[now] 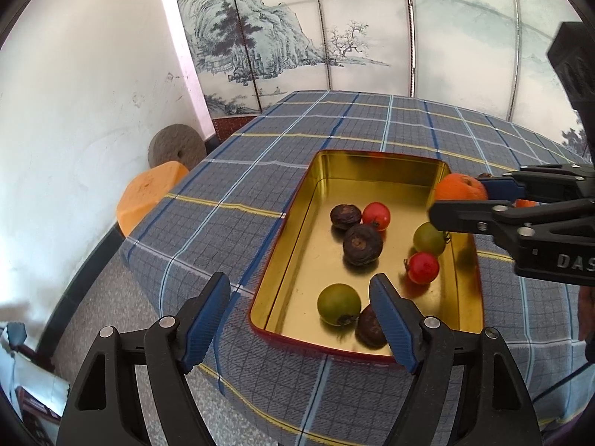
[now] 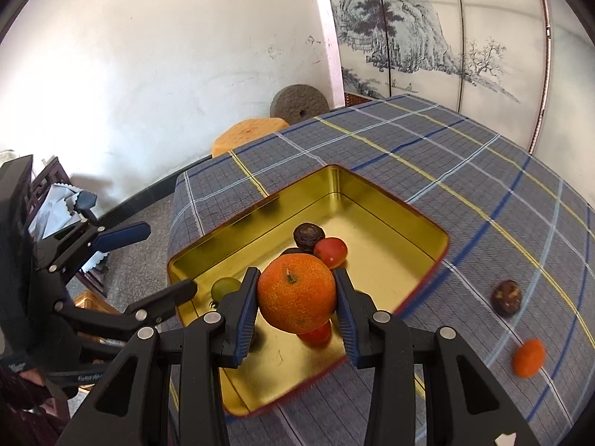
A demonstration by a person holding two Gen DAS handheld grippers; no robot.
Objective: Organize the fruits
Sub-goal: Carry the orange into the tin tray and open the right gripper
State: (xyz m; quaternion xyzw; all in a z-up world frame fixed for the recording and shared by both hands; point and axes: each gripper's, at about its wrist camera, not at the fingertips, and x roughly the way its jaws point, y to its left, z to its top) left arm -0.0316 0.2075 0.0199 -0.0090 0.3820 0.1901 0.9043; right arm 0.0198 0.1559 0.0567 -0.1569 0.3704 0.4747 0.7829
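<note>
Worktop (image 2: 483, 193) under blue plaid cloth, painted screen behind. Right hand-held gripper (image 2: 297, 297) clamps orange (image 2: 296, 293), poised above gold tin (image 2: 438, 234), near its right-hand wall; release point lies straight below. Left hand-held gripper (image 1: 299, 297) spread, empty, at tin's near end.
</note>
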